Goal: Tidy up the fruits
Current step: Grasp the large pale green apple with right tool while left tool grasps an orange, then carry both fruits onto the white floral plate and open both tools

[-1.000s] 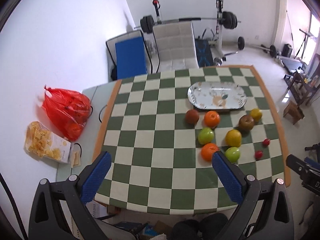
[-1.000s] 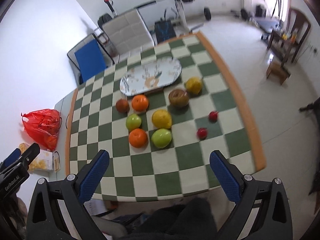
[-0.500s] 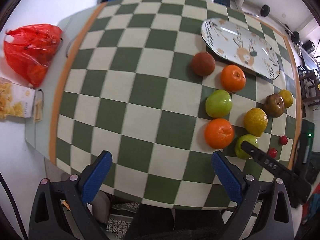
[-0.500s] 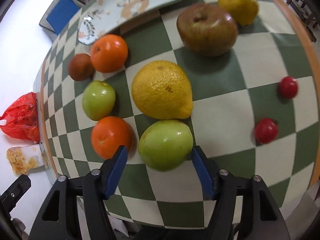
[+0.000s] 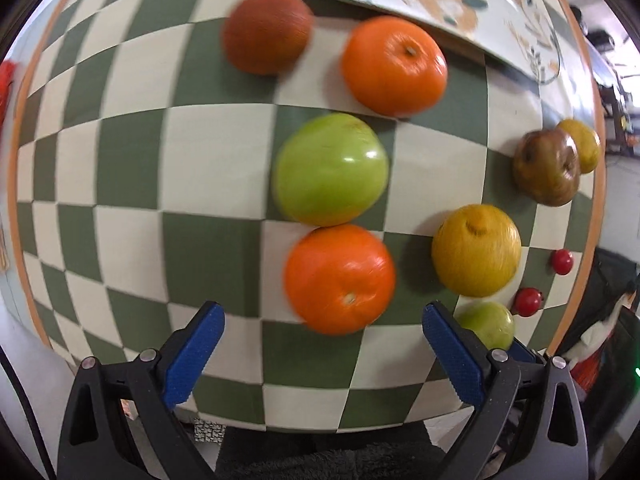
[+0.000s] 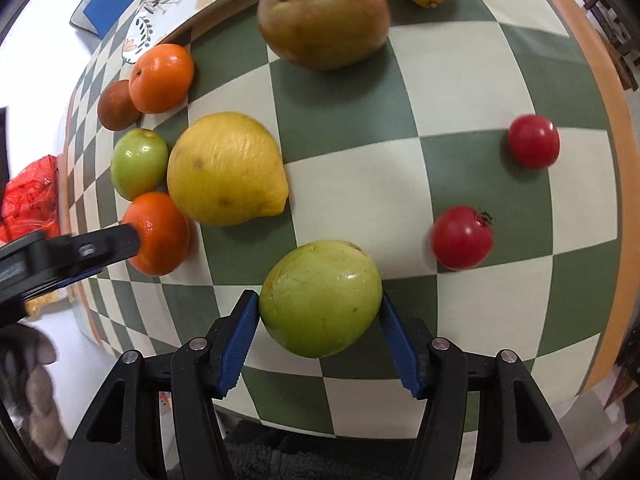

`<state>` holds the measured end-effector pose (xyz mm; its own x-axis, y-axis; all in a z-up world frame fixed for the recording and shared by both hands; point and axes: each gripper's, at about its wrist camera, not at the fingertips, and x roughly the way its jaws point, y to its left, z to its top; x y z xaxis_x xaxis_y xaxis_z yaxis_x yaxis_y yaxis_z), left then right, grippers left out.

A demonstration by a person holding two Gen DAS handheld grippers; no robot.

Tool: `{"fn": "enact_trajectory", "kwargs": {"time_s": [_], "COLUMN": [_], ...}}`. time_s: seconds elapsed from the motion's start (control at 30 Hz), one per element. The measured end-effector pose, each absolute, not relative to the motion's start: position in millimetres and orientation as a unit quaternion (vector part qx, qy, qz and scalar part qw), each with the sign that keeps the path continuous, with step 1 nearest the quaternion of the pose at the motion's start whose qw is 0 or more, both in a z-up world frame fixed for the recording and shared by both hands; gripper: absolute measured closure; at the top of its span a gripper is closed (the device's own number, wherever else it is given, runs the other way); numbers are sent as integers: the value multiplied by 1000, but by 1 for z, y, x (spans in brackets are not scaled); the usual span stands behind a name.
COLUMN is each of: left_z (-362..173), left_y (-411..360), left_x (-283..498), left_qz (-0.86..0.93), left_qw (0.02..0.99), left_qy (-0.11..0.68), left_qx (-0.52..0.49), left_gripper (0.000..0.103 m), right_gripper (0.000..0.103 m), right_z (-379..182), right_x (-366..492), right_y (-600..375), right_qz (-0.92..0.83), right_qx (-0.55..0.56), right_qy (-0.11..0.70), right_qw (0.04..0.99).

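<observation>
0 fruit seen on plate (image 5: 472, 4); R tongs (image 6: 320, 322) pinching green apple (image 6: 320, 298), L tongs (image 5: 324, 338) spread.

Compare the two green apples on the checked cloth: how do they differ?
The near green apple sits between the right hand-held gripper pads; the far green apple is ungripped. The near one looks duller, with brown marks; the far one looks glossier. Both are round.

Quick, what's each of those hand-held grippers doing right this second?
Left hand-held gripper: open, holding nothing, just short of an orange.
Right hand-held gripper: closed around a green apple.
</observation>
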<state>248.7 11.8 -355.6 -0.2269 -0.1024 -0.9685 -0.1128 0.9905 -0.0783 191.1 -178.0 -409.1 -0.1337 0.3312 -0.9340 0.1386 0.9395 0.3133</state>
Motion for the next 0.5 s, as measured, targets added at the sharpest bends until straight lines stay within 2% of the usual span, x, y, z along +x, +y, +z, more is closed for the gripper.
{"fn": "enact_trajectory", "kwargs": {"time_s": [0.03,0.07,0.1,0.17,0.5], "left_z": [-359,-361,-363,-366,-359], "left_y": [8,6,4,2,11], "left_x": [250,251,252,253,233], "left_qz": [1,-1,-4,1,-1], "left_qw": [617,618,618,618,639], "left_qy": [784,784,784,785,769], "left_qx": [-65,-60,-57,-43,-28], "left_gripper": [2,11,28,38,40], "right_gripper": [39,38,38,38,38], "right_z": [-411,-414,-414,-416,-409], "right_x": [191,192,193,192,197], "right_y": [-178,-178,-178,-176,-183], "right_qz": [76,75,74,72,77], "right_qx": [158,162,164,167,156], "right_qy": [749,749,750,750,762], "right_qw": [639,638,637,636,623]}}
